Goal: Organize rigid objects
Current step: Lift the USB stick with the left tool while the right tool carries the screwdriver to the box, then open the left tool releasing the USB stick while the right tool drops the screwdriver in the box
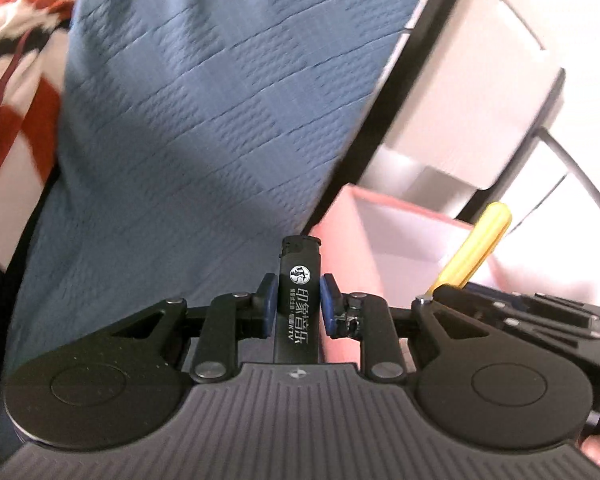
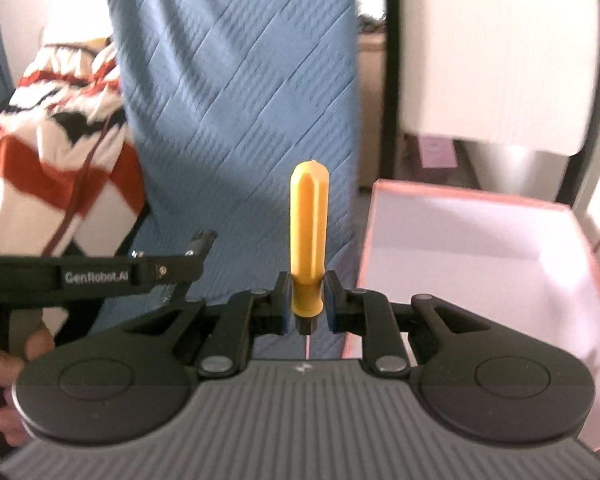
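My left gripper (image 1: 298,300) is shut on a black lighter (image 1: 299,304) with white lettering, held upright above the blue quilted bedcover (image 1: 204,100). My right gripper (image 2: 307,300) is shut on a yellow-handled screwdriver (image 2: 309,240), handle pointing forward. The screwdriver handle also shows in the left wrist view (image 1: 476,248), with the right gripper's body (image 1: 520,320) beside it. The left gripper's body shows in the right wrist view (image 2: 100,276). A pink box (image 2: 480,248) with a white inside stands open just right of both grippers; it also shows in the left wrist view (image 1: 380,232).
A red, white and black patterned blanket (image 2: 48,152) lies at the left on the bed. White furniture (image 2: 492,48) with a dark frame stands behind the pink box. The person's fingers (image 2: 4,356) hold the left gripper's handle.
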The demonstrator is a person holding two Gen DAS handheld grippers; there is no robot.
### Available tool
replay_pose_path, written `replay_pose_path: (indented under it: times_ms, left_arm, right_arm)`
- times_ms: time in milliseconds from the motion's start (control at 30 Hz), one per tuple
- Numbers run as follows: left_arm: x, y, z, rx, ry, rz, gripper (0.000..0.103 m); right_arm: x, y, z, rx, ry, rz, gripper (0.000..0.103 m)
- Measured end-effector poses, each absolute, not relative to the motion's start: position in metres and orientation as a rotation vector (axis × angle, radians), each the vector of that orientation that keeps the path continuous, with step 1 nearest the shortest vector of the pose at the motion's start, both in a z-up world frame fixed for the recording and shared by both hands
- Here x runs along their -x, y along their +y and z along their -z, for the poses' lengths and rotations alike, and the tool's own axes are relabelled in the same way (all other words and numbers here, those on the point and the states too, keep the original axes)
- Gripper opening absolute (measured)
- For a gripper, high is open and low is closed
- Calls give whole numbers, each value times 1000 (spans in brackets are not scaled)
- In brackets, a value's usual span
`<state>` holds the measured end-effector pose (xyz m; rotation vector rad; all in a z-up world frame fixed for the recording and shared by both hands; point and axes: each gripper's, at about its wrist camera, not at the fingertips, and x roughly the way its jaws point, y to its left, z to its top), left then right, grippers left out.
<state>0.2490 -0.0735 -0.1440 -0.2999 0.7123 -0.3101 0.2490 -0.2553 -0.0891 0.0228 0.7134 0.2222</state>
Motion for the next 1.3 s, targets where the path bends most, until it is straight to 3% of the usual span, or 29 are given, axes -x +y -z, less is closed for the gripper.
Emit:
replay_pose_path:
  times_ms: [233, 567, 1300]
  left_arm:
    - [-261, -110, 89, 277, 694, 388, 27]
    - [-269, -172, 68, 230, 725, 484, 27]
    - [-288, -247, 185, 174, 1008, 508, 27]
  right_arm:
    - [-244, -295, 54, -20, 662, -176, 20]
    - [-241, -362, 45, -74, 692, -95, 20]
    - [-231, -417, 157, -91, 947, -44, 20]
